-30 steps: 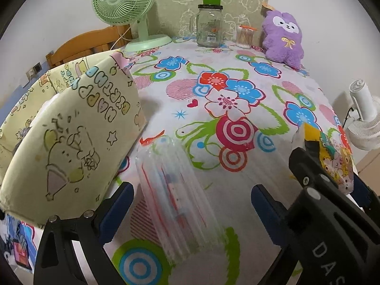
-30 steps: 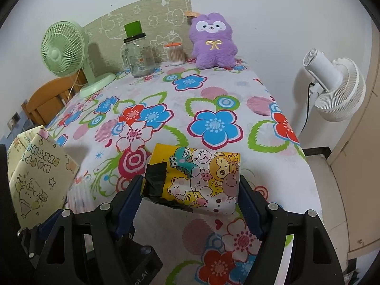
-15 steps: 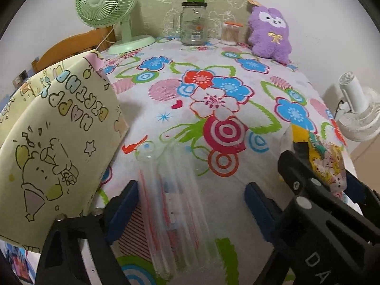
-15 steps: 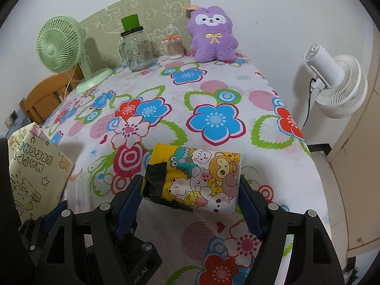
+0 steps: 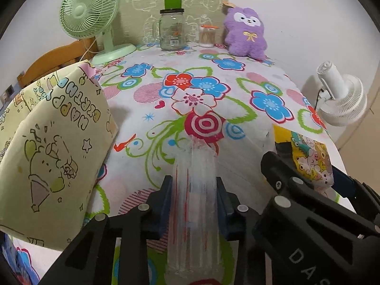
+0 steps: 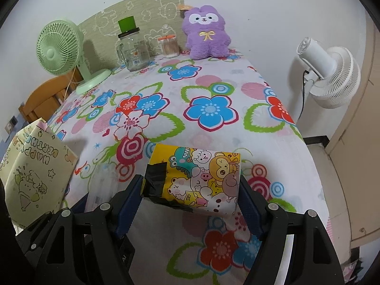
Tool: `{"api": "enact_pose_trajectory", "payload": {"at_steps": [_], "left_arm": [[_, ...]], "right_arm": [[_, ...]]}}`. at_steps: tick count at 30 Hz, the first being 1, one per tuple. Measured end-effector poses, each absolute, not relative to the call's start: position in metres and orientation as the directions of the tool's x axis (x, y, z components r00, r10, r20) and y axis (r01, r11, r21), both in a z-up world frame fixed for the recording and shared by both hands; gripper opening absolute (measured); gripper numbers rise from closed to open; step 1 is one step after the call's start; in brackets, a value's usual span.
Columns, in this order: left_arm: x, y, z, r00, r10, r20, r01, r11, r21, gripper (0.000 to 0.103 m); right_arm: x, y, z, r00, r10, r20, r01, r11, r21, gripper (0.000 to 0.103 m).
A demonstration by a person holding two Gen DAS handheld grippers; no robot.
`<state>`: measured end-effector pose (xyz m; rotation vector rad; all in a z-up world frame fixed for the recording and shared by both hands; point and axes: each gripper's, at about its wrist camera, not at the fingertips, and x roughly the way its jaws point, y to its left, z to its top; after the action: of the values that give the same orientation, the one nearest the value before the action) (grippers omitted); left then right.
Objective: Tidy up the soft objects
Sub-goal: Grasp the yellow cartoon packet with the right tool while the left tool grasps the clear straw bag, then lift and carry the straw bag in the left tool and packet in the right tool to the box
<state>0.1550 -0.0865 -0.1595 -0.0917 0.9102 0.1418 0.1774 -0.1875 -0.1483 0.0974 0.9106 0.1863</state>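
My left gripper (image 5: pixel 193 194) is shut on a clear plastic packet with red stripes (image 5: pixel 194 201), holding it off the flowered tablecloth (image 5: pixel 213 90). My right gripper (image 6: pixel 192 190) is shut on a yellow cartoon-animal tissue pack (image 6: pixel 201 180) above the cloth; the pack also shows at the right of the left wrist view (image 5: pixel 308 156). A cream "Happy Birthday" paper bag (image 5: pixel 54 142) stands at the left, also in the right wrist view (image 6: pixel 35 168). A purple plush toy (image 5: pixel 245 34) sits at the far edge of the table.
At the back stand a green desk fan (image 5: pixel 90 16), a glass jar with a green lid (image 5: pixel 172 30) and a small swab jar (image 5: pixel 207 36). A white fan (image 6: pixel 330 73) stands off the table's right edge. A wooden chair (image 5: pixel 54 59) is behind the bag.
My left gripper was open around the clear packet lying on the cloth; it has closed on it and raised it. The right gripper still holds the tissue pack.
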Motion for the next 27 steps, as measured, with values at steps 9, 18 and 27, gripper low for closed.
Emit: {"api": "enact_pose_trajectory", "payload": {"at_steps": [9,18,27], "left_arm": [[0.138,-0.086,-0.146,0.627,0.063,-0.776,-0.126,0.992,-0.022,0.030],[0.119,-0.081,-0.122,0.665,0.036,-0.746,-0.086,0.996,-0.028,0.030],[0.099,-0.079,-0.087,0.712,0.011,-0.703,-0.022,1.000,-0.006,0.030]], "right_arm": [[0.159,-0.187,-0.136,0.618,0.201,-0.760,-0.103,0.979,0.175,0.079],[0.138,-0.182,-0.111,0.660,0.194,-0.726,-0.093,0.980,0.177,0.079],[0.117,-0.177,-0.080,0.698,0.166,-0.696,-0.065,0.983,0.169,0.079]]}}
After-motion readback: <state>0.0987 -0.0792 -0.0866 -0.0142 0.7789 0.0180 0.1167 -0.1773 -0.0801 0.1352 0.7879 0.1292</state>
